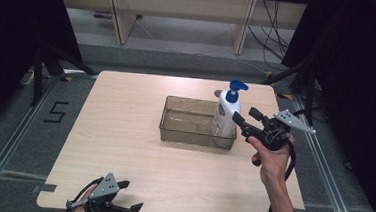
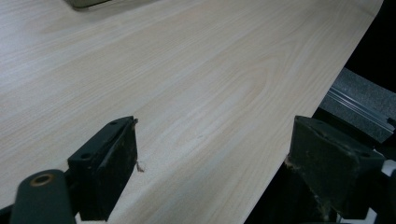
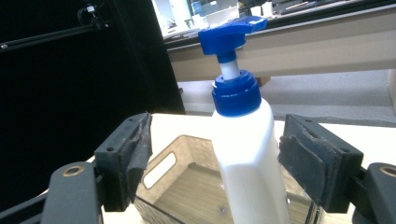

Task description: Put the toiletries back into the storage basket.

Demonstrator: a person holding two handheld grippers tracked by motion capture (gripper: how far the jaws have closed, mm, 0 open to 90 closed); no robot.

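The table [image 1: 123, 146] has a pale wood top with a fine grain, and it stands on a dark grey carpet floor [image 1: 18, 144]. On the floor at the left of the table there is a mark like the number five [image 1: 55, 112], and metal rails [image 1: 332, 166] run along both sides of the table. Black curtains [image 1: 10, 33] close the room at left and right, and at the far end stands light wooden furniture [image 1: 182, 10] with cables [image 1: 274, 32] lying near it. A clear brownish bin [image 1: 187, 121] sits on the far right part of the table, and the white pump bottle [image 1: 226, 113] with a blue pump head stands upright inside the bin, at its right end. The right gripper [image 1: 247, 118] is held just beside the bottle on the right; in the right gripper view the bottle [image 3: 250, 158] stands between the two jaws, which are apart and do not press on it. The left gripper [image 1: 129, 196] is low at the near edge of the table, well apart from the bin, and its jaws are wide apart over the bare wood [image 2: 196, 84] with nothing between them.
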